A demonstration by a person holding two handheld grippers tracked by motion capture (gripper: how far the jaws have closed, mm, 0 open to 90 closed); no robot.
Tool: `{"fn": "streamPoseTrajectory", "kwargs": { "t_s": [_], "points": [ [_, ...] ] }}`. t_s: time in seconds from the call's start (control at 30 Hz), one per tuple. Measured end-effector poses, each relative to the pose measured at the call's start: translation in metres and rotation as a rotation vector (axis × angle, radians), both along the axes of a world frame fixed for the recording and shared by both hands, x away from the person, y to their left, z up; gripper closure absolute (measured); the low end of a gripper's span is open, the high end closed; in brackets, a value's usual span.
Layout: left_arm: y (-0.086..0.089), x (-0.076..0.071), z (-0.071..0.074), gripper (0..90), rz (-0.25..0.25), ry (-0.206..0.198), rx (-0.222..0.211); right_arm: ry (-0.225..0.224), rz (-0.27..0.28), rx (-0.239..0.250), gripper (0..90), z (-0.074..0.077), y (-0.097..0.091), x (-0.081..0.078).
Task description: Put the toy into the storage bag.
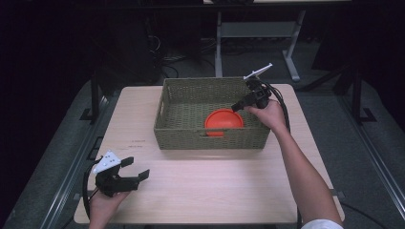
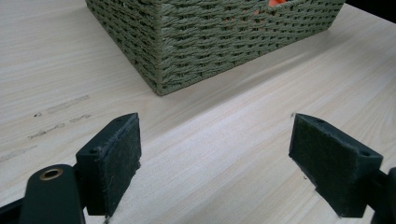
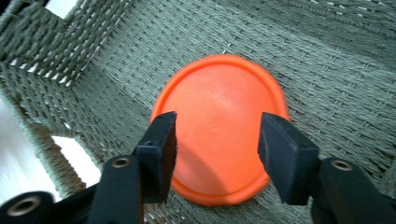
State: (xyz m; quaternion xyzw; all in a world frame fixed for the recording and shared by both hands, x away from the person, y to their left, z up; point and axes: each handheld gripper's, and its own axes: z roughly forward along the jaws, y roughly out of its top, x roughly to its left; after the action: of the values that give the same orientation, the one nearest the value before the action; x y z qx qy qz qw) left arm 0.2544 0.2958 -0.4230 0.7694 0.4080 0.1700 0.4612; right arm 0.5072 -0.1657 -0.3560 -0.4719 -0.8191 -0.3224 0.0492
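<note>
1. The light wooden desk (image 1: pixel 205 191) carries everything; behind it a white metal frame (image 1: pixel 258 33) stands on the dark floor.
2. A green woven basket (image 1: pixel 210 138) sits on the far half of the desk, its walls enclosing the contents on all sides; cut-out handles show in its walls.
3. An orange disc (image 3: pixel 219 126) lies flat on the basket floor, toward the near wall.
4. The right hand-held gripper (image 1: pixel 241 106) reaches over the basket's right rim, jaws spread and hovering above the disc, not touching it.
5. The left hand-held gripper (image 1: pixel 138 171) rests low at the desk's near left corner, jaws spread wide and empty, well apart from the basket.
</note>
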Motion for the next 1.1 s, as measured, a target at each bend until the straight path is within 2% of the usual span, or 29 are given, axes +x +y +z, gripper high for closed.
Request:
{"fn": "streamPoseTrajectory", "kwargs": {
  "t_s": [0.23, 0.37, 0.57, 0.73, 1.0, 1.1],
  "points": [
    [0.001, 0.001, 0.000, 16.1, 0.006, 0.000, -0.003, -0.020, 0.002, 0.026, 41.0, 0.005, -0.006, -0.007],
    [0.000, 0.001, 0.000, 16.2, 0.001, 0.001, 0.004, -0.014, 0.011, 0.038, 38.2, 0.008, -0.009, -0.013],
    [0.001, 0.001, 0.000, 16.2, 0.006, 0.000, -0.004, -0.038, 0.024, 0.062, 35.6, 0.015, -0.013, -0.020],
    [0.001, 0.001, 0.000, 16.1, 0.006, 0.001, 0.003, -0.038, 0.033, 0.071, 30.0, 0.016, -0.016, -0.025],
    [0.001, 0.002, -0.001, 16.1, 0.008, 0.004, 0.000, -0.039, 0.048, 0.110, 27.7, 0.015, -0.021, -0.032],
    [0.001, 0.002, -0.001, 16.2, 0.009, 0.004, 0.001, -0.038, 0.053, 0.105, 27.0, 0.017, -0.022, -0.034]
  ]
}}
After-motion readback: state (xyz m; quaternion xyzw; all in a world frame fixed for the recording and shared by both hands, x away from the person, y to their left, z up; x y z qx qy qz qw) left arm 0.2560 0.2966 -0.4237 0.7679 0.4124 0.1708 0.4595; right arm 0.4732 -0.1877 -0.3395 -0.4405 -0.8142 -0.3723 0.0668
